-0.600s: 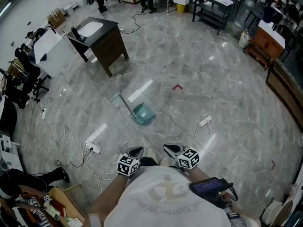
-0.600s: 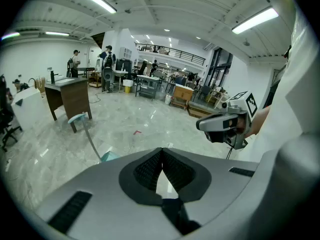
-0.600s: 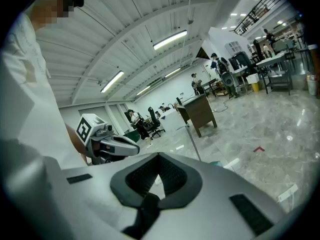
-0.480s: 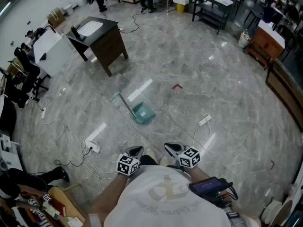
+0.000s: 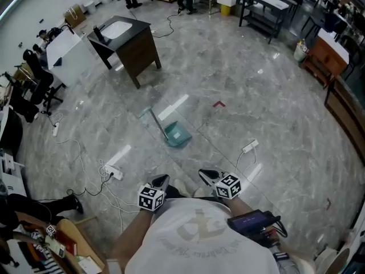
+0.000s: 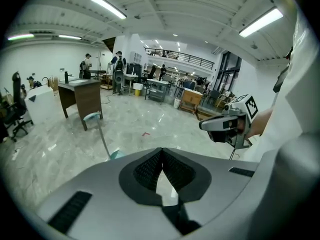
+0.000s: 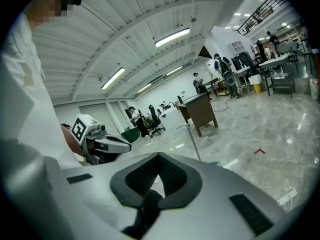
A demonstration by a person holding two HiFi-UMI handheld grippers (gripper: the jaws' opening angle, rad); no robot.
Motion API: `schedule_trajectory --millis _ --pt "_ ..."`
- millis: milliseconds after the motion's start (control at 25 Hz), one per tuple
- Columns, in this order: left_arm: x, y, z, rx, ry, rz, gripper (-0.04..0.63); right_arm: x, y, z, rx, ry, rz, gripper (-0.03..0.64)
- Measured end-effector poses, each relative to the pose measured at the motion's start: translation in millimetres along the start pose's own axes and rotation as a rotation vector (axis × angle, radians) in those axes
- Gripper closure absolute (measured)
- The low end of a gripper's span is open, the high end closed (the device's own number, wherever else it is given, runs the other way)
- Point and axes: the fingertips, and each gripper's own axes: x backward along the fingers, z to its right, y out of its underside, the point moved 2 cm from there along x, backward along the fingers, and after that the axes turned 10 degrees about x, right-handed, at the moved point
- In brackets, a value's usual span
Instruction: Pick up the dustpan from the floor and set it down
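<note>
The teal dustpan [image 5: 178,135] stands on the grey marble floor, its long handle [image 5: 149,115] rising to the upper left. It is a good step ahead of both grippers and nothing touches it. My left gripper [image 5: 162,181] is held low by the person's body, shut and empty. My right gripper [image 5: 206,175] is beside it, also shut with nothing in it. In the left gripper view the closed jaws [image 6: 161,151] point toward the dustpan [image 6: 115,154], with the right gripper [image 6: 220,125] at the right. The right gripper view shows its jaws [image 7: 159,156] met, the dustpan handle [image 7: 194,144] beyond.
A dark wooden cabinet with a sink top [image 5: 128,44] stands beyond the dustpan to the left. A power strip with cables [image 5: 113,174] lies left of my feet, another power strip [image 5: 248,147] to the right. A red floor mark [image 5: 218,104] lies past the dustpan. Tables line the far wall.
The head view has shifted a little, so the dustpan and cabinet sit slightly further right in the picture. Both grippers stay shut and close to the body.
</note>
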Motion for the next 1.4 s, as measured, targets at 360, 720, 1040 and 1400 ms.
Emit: schedule_trajectory --millis 360,720,1040,1400 --pt "33 0 -43 0.110 -0.097 0.067 0.583 -38 -18 -8 0.027 -0.080 -0.032 0.600" --pt "22 6 -78 0.180 -0.082 0.039 0.583 -62 -27 -1 0.003 -0.065 -0.067 0.600" --pt "-1 -34 -114 0.127 -0.007 0.029 0.583 -90 -45 15 -0.021 0.012 -0.058 0.600" --pt "-9 -61 -163 0.107 0.038 0.009 0.583 -135 -68 18 -0.007 0.051 -0.083 0.600"
